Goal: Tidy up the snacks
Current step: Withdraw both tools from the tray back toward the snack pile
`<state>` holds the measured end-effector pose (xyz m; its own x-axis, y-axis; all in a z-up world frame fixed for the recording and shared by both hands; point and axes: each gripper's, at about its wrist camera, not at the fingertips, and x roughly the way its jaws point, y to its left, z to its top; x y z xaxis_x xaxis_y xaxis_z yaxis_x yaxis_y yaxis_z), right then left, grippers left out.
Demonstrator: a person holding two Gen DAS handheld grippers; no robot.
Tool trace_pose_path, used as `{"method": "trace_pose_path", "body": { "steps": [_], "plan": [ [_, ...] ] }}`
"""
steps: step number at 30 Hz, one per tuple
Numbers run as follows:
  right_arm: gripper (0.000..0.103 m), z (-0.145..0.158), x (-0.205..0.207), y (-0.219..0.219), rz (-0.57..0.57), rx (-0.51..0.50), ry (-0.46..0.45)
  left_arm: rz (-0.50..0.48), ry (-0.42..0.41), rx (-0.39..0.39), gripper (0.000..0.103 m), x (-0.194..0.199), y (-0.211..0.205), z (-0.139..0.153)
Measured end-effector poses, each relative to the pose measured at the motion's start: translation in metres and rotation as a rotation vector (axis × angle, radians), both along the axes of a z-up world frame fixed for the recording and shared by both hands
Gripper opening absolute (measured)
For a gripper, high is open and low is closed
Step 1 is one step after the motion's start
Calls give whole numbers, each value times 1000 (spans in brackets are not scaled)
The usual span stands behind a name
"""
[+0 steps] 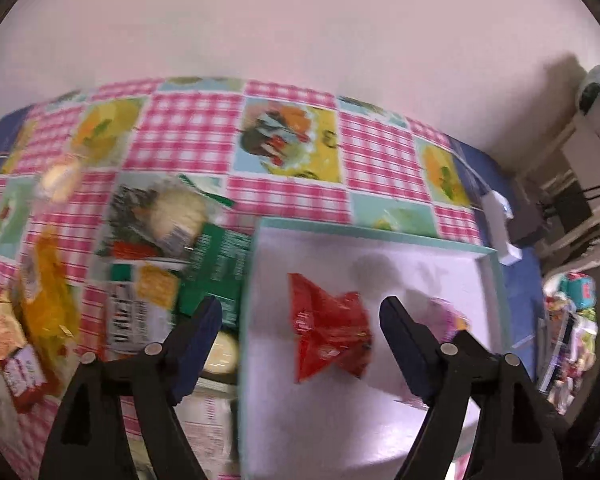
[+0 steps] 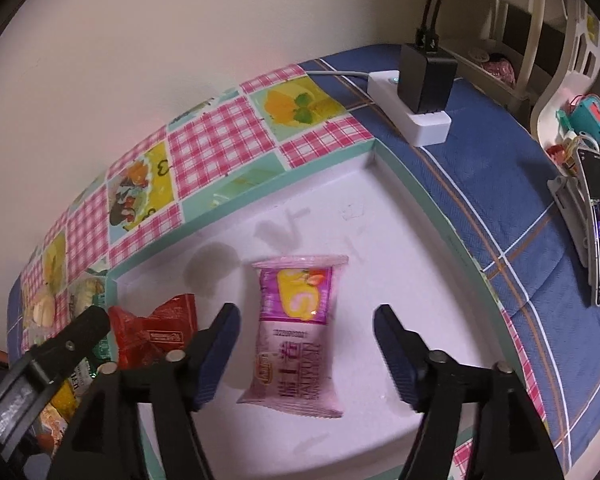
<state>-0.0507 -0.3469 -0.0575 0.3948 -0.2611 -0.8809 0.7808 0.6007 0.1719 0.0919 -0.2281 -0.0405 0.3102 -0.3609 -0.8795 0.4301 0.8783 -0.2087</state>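
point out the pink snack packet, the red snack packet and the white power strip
pink snack packet [image 2: 294,334], right wrist view, middle of its printed front
red snack packet [image 1: 330,330], left wrist view, centre of the crumpled wrapper
white power strip [image 2: 424,122], right wrist view, its near end

We see the loose snacks [image 1: 148,264] smeared by blur, labels unreadable; the tray [image 1: 496,280] runs off the bottom edge.

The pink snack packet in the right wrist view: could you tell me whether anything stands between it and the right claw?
Nothing visible does. The pink snack packet lies flat in the white tray, directly between the open right claw.
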Motion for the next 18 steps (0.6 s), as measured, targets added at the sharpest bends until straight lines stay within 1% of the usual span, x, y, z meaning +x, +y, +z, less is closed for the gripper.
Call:
{"method": "trace_pose_path", "body": {
  "steps": [1, 6, 7, 8, 14, 16, 18],
  "plan": [
    [90, 0, 1, 2, 8, 1, -7, 16, -17, 16, 94, 1, 3, -1],
    [92, 2, 6, 14, 46, -2, -23, 80, -98, 83, 98, 6, 26, -2],
    [100, 2, 7, 16, 51, -2, -25, 90, -112, 96, 99, 7, 31, -1],
    [103, 3, 7, 18, 57, -5, -26, 96, -119, 101, 100, 7, 35, -2],
    [103, 10, 7, 33, 90, -19, -34, 139, -158, 112, 101, 1, 65, 4],
    [103, 12, 7, 39, 100, -24, -32, 145, -186, 110, 101, -4, 77, 10],
    [103, 15, 6, 45, 111, -25, -38, 152, -195, 99, 101, -7, 87, 14]
  ]
}}
